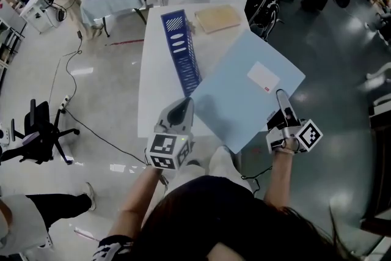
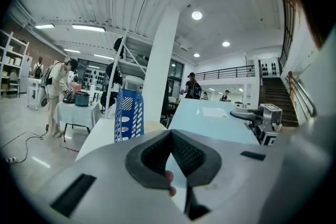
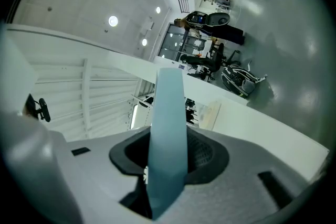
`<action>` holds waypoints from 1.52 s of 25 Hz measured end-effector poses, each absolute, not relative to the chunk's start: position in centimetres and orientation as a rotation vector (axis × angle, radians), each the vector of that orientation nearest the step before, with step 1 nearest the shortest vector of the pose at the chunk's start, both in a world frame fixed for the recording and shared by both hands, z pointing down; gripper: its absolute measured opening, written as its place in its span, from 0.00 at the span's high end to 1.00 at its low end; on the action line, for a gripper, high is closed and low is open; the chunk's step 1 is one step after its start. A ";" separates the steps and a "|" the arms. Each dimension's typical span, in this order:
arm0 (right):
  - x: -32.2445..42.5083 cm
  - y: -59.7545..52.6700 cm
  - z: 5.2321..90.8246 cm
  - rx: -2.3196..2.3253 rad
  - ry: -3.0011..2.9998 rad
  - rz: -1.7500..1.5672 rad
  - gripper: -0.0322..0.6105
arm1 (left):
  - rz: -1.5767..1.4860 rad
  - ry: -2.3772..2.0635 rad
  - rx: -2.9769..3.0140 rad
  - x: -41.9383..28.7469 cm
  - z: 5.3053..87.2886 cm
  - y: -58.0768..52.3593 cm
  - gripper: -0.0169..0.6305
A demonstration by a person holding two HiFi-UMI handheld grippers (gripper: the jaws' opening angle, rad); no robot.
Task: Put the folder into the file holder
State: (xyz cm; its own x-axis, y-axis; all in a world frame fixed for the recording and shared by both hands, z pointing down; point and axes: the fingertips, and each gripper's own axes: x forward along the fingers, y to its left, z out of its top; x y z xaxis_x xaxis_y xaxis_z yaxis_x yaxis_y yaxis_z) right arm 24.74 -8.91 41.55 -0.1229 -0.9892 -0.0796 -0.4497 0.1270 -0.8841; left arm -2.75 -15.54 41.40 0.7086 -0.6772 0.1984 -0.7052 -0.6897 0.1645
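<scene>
Folder (image 1: 244,91), light blue, clamped edge-on at its right border by right gripper (image 1: 281,96); left gripper (image 1: 183,105), jaws together and empty, beside its left corner.

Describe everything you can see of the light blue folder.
The light blue folder is a flat, closed, plastic-looking rectangle with a white label bearing a small red mark near one corner. It sits diagonally in the head view, partly over the white table and partly past its edge. The left gripper clamps its left corner, near the dark blue file holder; the right gripper clamps its right edge.
</scene>
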 end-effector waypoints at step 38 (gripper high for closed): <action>11.9 -10.6 27.1 -1.809 1.865 -0.230 0.71 | 0.131 -1.104 2.672 -12.4 41.1 -15.7 0.97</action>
State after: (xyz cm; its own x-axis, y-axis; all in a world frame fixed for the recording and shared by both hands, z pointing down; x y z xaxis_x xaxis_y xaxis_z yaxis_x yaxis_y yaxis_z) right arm 11.90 -10.57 27.08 0.0339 -0.9677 -0.2497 -0.8783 0.0904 -0.4695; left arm -12.37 -15.72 41.13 0.7092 -0.6828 0.1756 -0.7049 -0.6827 0.1923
